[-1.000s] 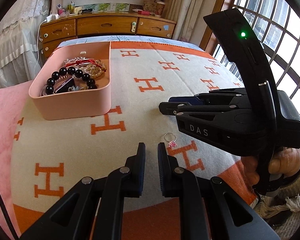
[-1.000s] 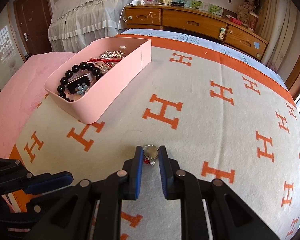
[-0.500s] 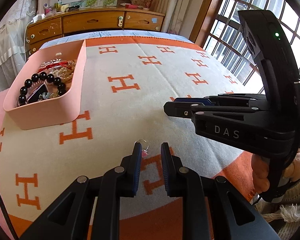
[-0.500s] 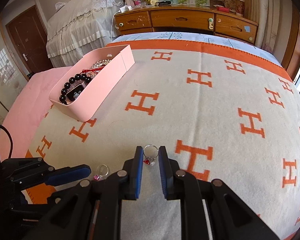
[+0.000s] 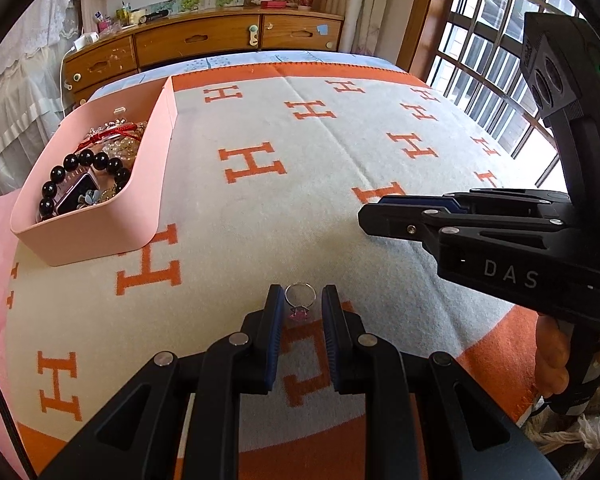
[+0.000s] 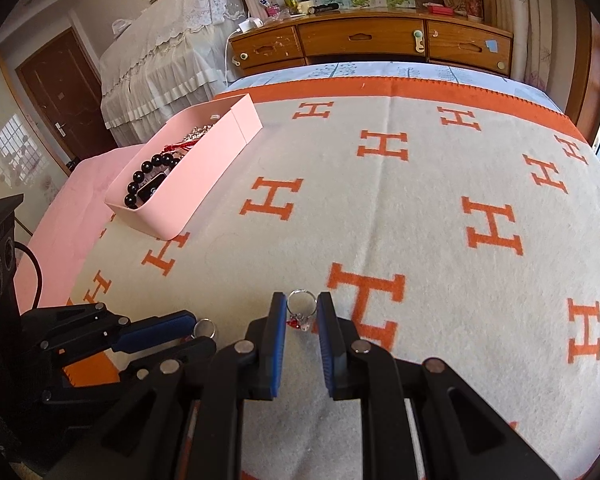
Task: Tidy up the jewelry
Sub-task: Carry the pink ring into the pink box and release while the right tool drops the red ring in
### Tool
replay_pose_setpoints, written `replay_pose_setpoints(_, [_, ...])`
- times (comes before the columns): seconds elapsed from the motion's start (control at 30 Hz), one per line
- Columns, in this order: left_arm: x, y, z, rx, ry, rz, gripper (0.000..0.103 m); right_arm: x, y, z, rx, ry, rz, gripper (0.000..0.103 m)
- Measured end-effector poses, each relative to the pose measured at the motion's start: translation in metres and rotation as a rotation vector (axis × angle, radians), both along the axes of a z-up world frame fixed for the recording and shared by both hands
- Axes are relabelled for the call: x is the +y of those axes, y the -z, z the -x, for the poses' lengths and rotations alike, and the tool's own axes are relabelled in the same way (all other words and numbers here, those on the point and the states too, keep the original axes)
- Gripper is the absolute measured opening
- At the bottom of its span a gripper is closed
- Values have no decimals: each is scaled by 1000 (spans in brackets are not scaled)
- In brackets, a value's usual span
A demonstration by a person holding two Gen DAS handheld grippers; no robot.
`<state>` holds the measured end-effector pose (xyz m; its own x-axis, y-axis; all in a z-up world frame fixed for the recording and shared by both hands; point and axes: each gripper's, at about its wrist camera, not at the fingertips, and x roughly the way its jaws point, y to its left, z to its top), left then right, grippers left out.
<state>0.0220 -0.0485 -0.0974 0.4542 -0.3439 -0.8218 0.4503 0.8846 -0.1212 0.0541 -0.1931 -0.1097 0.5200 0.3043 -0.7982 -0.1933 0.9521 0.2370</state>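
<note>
Between the left gripper's point(image 5: 300, 300) narrow ribbed pads lies a thin silver pink-stoned ring point(image 5: 299, 302) on woolly blanket point(image 5: 260, 216). Right gripper point(image 6: 300, 314) pinches a red-charmed silver ring point(image 6: 301, 309).

Bright window daylight — fisheye-warped edges

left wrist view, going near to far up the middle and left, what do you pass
left gripper jaws around the pink-stone ring → orange-H blanket → pink tray holding the black bead bracelet → wooden dresser
</note>
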Motion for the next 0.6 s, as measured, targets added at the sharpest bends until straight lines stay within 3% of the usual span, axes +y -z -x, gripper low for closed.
replay_pose_setpoints(0.17, [-10, -1, 4, -32, 8, -74, 14, -3, -2, 2, -10, 0, -10, 16])
replay_pose_setpoints(0.6, [6, -19, 11, -64, -13, -24, 13, 8, -16, 8, -40, -28, 0, 16])
